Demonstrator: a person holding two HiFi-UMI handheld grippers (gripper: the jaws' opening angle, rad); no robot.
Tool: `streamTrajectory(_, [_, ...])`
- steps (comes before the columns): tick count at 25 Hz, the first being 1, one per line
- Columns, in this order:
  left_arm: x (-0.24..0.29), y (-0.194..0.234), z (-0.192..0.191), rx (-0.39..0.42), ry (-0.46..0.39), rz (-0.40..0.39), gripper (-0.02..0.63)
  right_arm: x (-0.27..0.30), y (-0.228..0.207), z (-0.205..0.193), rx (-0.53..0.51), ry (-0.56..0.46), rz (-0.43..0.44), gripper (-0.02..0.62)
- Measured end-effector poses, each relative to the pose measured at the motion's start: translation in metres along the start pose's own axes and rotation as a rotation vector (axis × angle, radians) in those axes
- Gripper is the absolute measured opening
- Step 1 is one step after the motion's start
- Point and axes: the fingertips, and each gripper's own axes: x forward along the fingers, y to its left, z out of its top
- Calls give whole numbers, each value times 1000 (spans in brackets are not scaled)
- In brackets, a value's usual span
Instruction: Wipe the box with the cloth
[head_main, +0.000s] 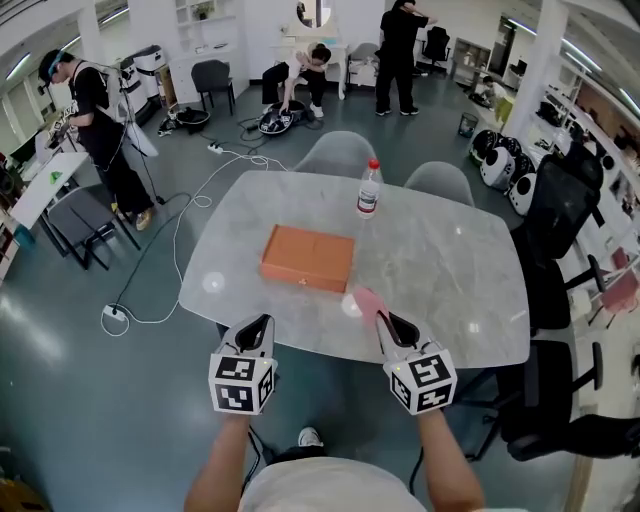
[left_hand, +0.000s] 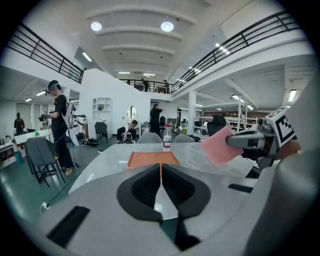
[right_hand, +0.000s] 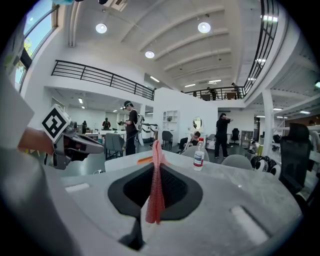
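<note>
One thin pinch: my right gripper (head_main: 385, 322) is clamping the cloth (head_main: 366, 303), left gripper (head_main: 258, 328) closed empty. I'm risking shoving the unbraced box (head_main: 308, 258) ahead.

A high open lab hall: mezzanine railing (right_hand: 100, 75), office chairs (head_main: 560, 205), cables (head_main: 178, 232) across the floor.

Bench (head_main: 450, 270): pale grey marbled top, rounded corners, glossy, with light spots showing on it. 2 things rest on it. Orange box (head_main: 308, 258) lies flat, left of centre, slightly skewed to the bench edges. Clear bottle (head_main: 369, 188), red cap and white label, stands upright near the far edge, apart from the box.
</note>
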Motion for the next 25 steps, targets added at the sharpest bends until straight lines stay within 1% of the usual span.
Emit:
streamTrajectory(4, [24, 9, 7, 2, 4, -31, 15, 20, -13, -3, 23, 21, -23, 18])
streamTrajectory(8, [45, 18, 14, 16, 10, -61, 15, 41, -29, -4, 47, 31, -67, 18])
streamTrajectory(13, [64, 24, 13, 18, 31, -71, 15, 60, -50, -12, 62, 49, -105, 18])
streamTrajectory(19, [96, 24, 14, 30, 55, -62, 15, 92, -82, -26, 83, 67, -102, 18])
streamTrajectory(25, [134, 20, 18, 16, 73, -26, 15, 131, -119, -44, 108, 94, -63, 18])
